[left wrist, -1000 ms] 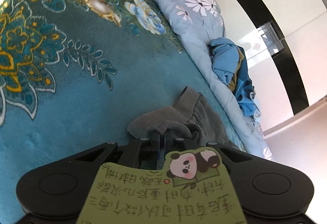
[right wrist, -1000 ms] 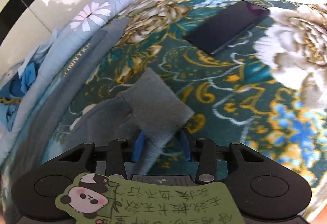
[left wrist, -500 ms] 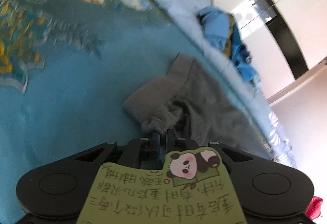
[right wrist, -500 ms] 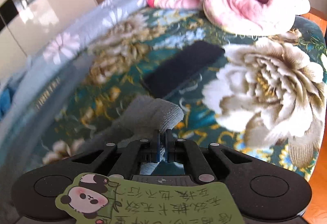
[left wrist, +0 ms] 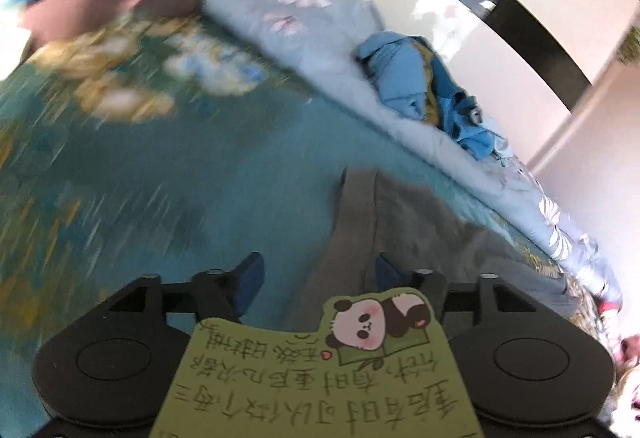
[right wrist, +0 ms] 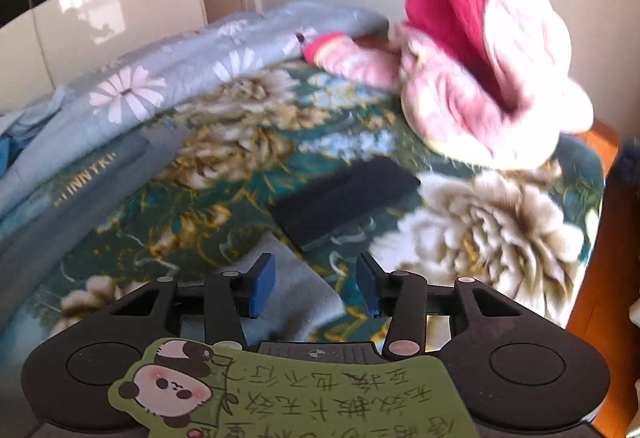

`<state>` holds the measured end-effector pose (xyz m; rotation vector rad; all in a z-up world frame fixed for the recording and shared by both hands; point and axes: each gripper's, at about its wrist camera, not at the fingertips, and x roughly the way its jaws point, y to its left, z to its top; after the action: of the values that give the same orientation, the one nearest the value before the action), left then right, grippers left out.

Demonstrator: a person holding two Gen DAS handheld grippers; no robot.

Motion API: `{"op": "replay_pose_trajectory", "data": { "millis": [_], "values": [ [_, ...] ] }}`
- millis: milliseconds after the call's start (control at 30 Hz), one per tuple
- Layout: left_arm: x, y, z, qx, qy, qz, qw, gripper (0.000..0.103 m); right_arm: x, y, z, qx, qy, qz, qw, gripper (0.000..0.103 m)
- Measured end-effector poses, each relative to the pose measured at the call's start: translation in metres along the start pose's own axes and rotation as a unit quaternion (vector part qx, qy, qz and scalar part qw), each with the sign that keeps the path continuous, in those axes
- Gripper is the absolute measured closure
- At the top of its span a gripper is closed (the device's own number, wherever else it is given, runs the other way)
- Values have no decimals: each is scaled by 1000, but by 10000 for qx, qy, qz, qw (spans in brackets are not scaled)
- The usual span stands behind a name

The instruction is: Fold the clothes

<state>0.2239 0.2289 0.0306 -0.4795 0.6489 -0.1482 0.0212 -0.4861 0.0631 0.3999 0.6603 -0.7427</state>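
Observation:
A grey garment [left wrist: 400, 222] lies flat on the teal floral blanket [left wrist: 120, 178] in the left wrist view, its waistband edge pointing away. My left gripper [left wrist: 318, 276] is open just above its near part, holding nothing. In the right wrist view the same garment [right wrist: 296, 290] has a grey corner lying between the fingers of my right gripper [right wrist: 316, 284], which is open. Its long grey leg with gold lettering [right wrist: 92, 174] stretches off to the left.
A black phone [right wrist: 346, 202] lies on the blanket just beyond the right gripper. A pink and red fleece garment [right wrist: 480, 78] is heaped at the far right. A crumpled blue garment [left wrist: 420, 86] sits on the pale floral quilt [left wrist: 320, 10]. The bed's wooden edge [right wrist: 600, 238] is at right.
Both grippers were shut on the grey garment half a second ago and have now opened and let it go. The cloth lies flat; both cameras have swung upward.

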Motion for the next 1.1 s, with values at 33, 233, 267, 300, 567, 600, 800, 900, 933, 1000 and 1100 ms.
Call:
{"op": "replay_pose_trajectory", "data": {
  "millis": [33, 233, 267, 300, 567, 600, 800, 900, 933, 1000, 1100],
  "values": [
    [19, 0, 11, 82, 45, -155, 9998, 36, -2, 7, 1, -39, 16, 296, 9996, 62],
    [145, -15, 51, 172, 1154, -482, 9920, 37, -1, 52, -8, -341, 308, 1143, 9924, 62],
    [158, -17, 51, 234, 1277, -410, 9907, 37, 0, 54, -8, -305, 323, 1183, 9920, 62],
    [169, -18, 50, 275, 1391, -350, 9893, 39, 0, 54, -8, -263, 342, 1207, 9917, 62],
    [179, -4, 19, -302, 2331, -1868, 9539, 39, 6, 59, -19, -289, 530, 1162, 9914, 62],
    [179, 0, 14, -478, 2419, -2028, 9477, 39, 8, 63, -20, -303, 559, 1203, 9907, 62],
    [171, -3, 9, -756, 2165, -1390, 9634, 82, 15, 86, -22, -367, 631, 1459, 9866, 62],
    [157, -19, 20, -310, 1696, -639, 9829, 93, 11, 92, -21, -439, 604, 1506, 9858, 62],
    [153, -22, 24, -146, 1530, -415, 9873, 93, 8, 93, -19, -463, 570, 1506, 9859, 62],
    [143, -19, 33, -104, 1262, -183, 9918, 93, 3, 93, -17, -492, 513, 1498, 9862, 62],
    [126, -2, 52, -131, 906, 128, 9957, 93, -2, 89, -16, -461, 492, 1490, 9865, 62]
  ]
}}
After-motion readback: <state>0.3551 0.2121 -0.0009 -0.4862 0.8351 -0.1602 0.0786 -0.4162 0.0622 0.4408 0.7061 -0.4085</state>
